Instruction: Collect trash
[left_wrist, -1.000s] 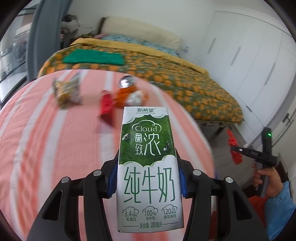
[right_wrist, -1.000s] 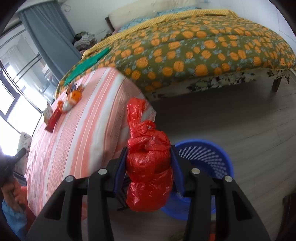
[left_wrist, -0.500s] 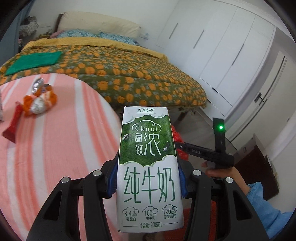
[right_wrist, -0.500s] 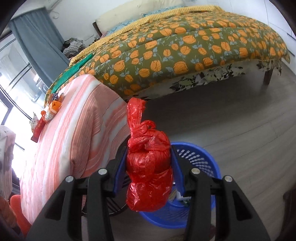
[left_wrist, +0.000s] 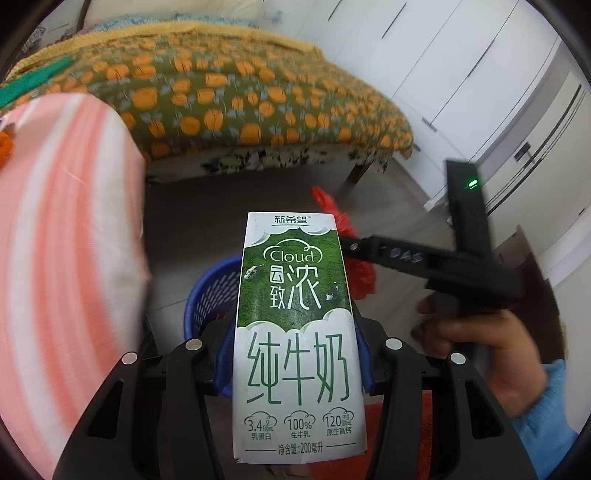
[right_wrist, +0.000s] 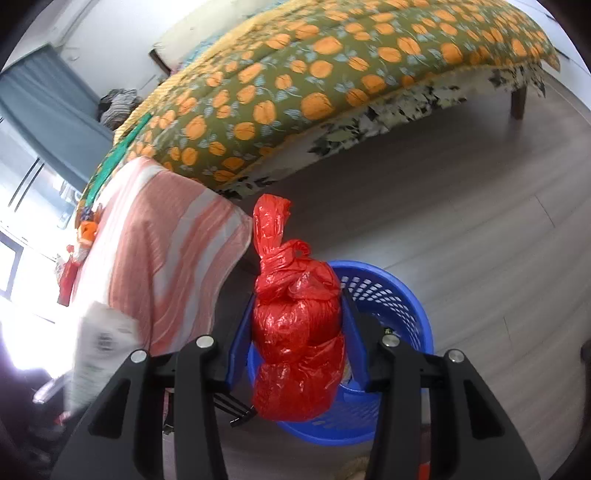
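Observation:
My left gripper (left_wrist: 293, 354) is shut on a green and white milk carton (left_wrist: 295, 332), held upright above the blue plastic basket (left_wrist: 210, 295) on the floor. My right gripper (right_wrist: 295, 332) is shut on a knotted red plastic bag (right_wrist: 295, 332), held over the same blue basket (right_wrist: 399, 302). In the left wrist view the right gripper (left_wrist: 373, 245) and the red bag (left_wrist: 360, 277) show beyond the carton. The carton (right_wrist: 99, 354) shows blurred at the lower left of the right wrist view.
A table with a pink striped cloth (left_wrist: 62, 240) stands left of the basket, with leftover wrappers and an orange item (right_wrist: 86, 230) at its far end. A bed with an orange-patterned cover (right_wrist: 332, 74) lies behind. White wardrobes (left_wrist: 461, 74) line the right wall.
My left gripper swung right, away from the tabletop, and now points down at the blue basket. My right gripper moved closer over the basket with the red bag.

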